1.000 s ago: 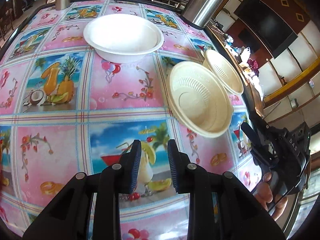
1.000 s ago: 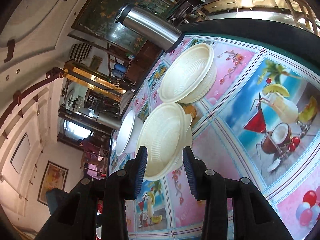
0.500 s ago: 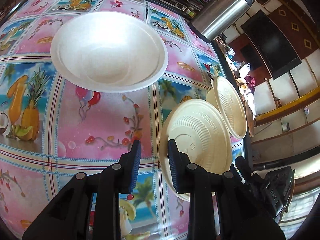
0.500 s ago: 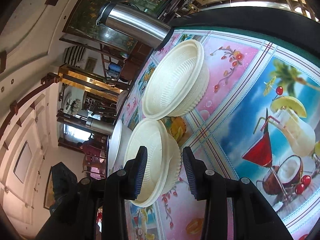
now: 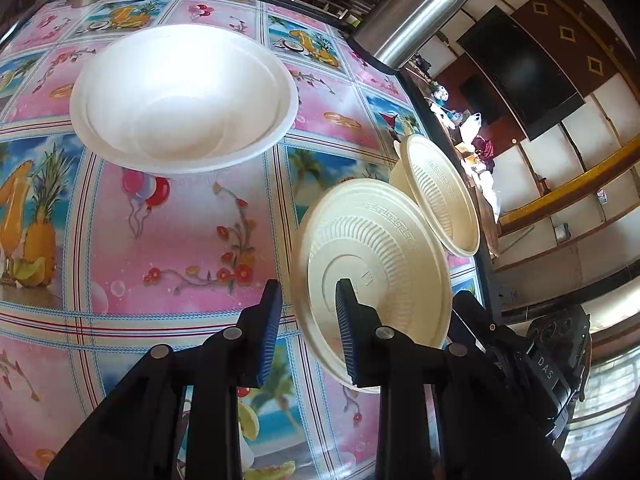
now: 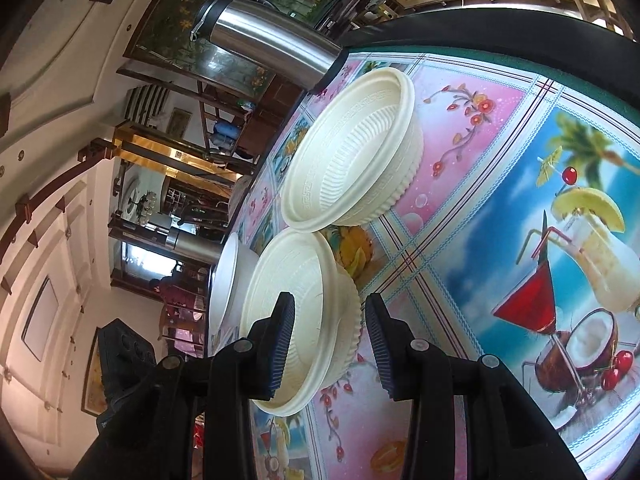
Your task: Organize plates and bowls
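Left wrist view gives me the table [image 5: 192,216] first, spread with a pink and blue oilcloth of fruit and cocktail prints, and at its far edge a steel thermos jug [image 5: 412,12]. Next in size is the white bowl [image 5: 182,98], resting on the cloth well ahead of me and to the left. Then the two cream ribbed bowls: the nearer cream bowl [image 5: 372,264] sits right at my fingertips, and the farther cream bowl [image 5: 440,192] stands just behind it, their rims overlapping from this angle — I cannot tell whether they touch. My left gripper [image 5: 307,332] has its fingers apart, straddling the near rim of that closer bowl, one pad outside the wall and one over the inside, with a gap on each side. In the right wrist view my right gripper [image 6: 328,344] is likewise spread, one finger inside the same bowl [image 6: 296,320] and the other outside its ribbed wall — not clamped. The farther bowl [image 6: 352,148] lies beyond it, near the jug [image 6: 264,44].
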